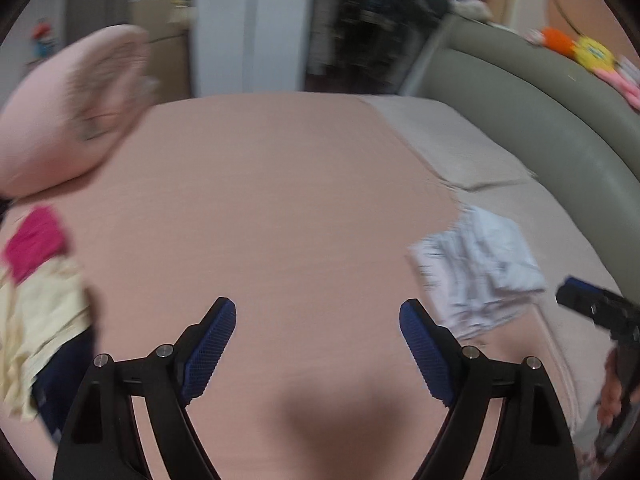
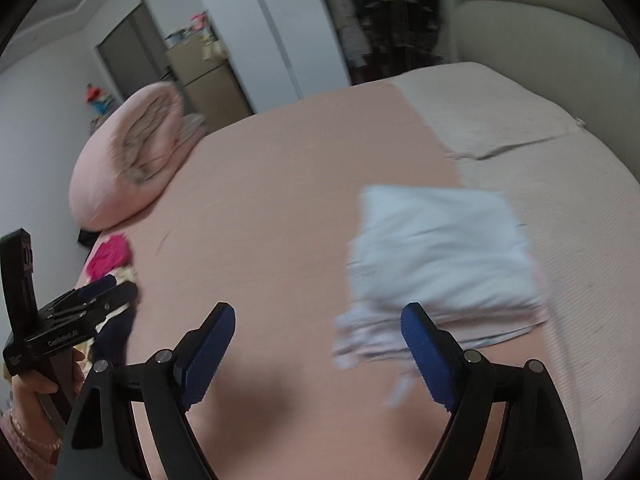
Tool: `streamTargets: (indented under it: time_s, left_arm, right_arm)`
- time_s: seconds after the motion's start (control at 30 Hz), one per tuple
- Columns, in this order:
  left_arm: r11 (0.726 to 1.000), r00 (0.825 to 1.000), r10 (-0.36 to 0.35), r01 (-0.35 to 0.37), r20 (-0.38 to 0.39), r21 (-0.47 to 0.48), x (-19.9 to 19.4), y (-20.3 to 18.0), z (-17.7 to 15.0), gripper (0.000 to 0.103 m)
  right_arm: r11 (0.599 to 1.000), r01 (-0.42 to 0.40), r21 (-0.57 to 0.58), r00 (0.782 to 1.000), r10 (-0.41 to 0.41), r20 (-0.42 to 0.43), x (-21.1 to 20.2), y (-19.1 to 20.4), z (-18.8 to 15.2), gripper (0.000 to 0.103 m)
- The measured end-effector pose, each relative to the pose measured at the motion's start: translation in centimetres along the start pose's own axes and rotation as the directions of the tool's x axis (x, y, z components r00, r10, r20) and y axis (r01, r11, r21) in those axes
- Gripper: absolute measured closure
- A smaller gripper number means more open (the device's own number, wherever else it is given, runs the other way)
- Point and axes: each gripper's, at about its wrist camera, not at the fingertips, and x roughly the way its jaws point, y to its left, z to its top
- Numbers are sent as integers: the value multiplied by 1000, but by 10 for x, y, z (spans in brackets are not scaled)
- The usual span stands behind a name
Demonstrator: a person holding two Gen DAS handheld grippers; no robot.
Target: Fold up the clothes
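Observation:
A folded white garment [image 2: 440, 264] lies on the bed where the pink sheet [image 2: 280, 184] meets the beige cover; the left wrist view has the same white garment [image 1: 480, 268] at the right. My right gripper [image 2: 318, 352] is open just before its near edge, nothing between the blue pads. My left gripper [image 1: 318, 350] is open over bare pink sheet [image 1: 260, 200]. A heap of unfolded clothes, magenta [image 1: 34, 244] and pale yellow [image 1: 40, 320] over dark blue, sits at the bed's left edge. The right gripper [image 1: 600, 312] shows at the left wrist view's right edge.
A pink pillow [image 2: 128, 156] rests at the bed's far left corner. A grey padded headboard [image 1: 540, 112] curves along the right, with bright toys [image 1: 588, 54] on it. A hand [image 2: 36, 384] holds the left gripper [image 2: 80, 312] near the clothes heap [image 2: 110, 256].

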Motion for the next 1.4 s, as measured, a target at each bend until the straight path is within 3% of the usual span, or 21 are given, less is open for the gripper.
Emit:
streamTargets:
  time_s: [0.13, 0.27, 0.37, 0.47, 0.57, 0.73, 0.9, 1.07, 1.27, 1.4]
  left_arm:
    - [995, 998, 63, -61, 29, -79, -36, 51, -11, 19]
    - [991, 994, 96, -90, 52, -103, -56, 74, -12, 19]
    - [989, 992, 105, -96, 76, -113, -89, 97, -18, 18]
    - [990, 991, 97, -87, 89, -109, -115, 104, -26, 18]
    - [988, 984, 143, -135, 104, -78, -151, 102, -42, 18]
    - [997, 987, 33, -21, 157, -78, -204, 87, -91, 18]
    - [991, 975, 123, -110, 186, -80, -239, 76, -140, 18]
    - [988, 963, 157, -155, 218, -24, -254, 60, -184, 18]
    - [991, 988, 113, -105, 109, -83, -245, 60, -232, 18]
    - [991, 990, 102, -94, 92, -91, -241, 63, -249, 18]
  right_arm:
    - [997, -49, -67, 998, 47, -34, 7, 78, -16, 18]
    - [984, -14, -177, 1000, 11, -15, 1, 146, -27, 13]
    - [975, 20, -220, 1000, -14, 26, -8, 178, -34, 0]
    - [975, 13, -221, 999, -3, 47, -25, 198, -44, 0]
    - [975, 49, -216, 997, -34, 69, -47, 211, -57, 0]
    - [971, 58, -233, 993, -32, 116, -94, 223, -102, 0]
    - [971, 86, -223, 990, -58, 130, -129, 225, -154, 0]
    - [968, 134, -213, 981, -99, 165, -159, 226, -198, 0]
    - [974, 149, -173, 975, -115, 191, -182, 216, -245, 0]
    - [968, 182, -173, 976, -156, 152, -179, 206, -271, 0]
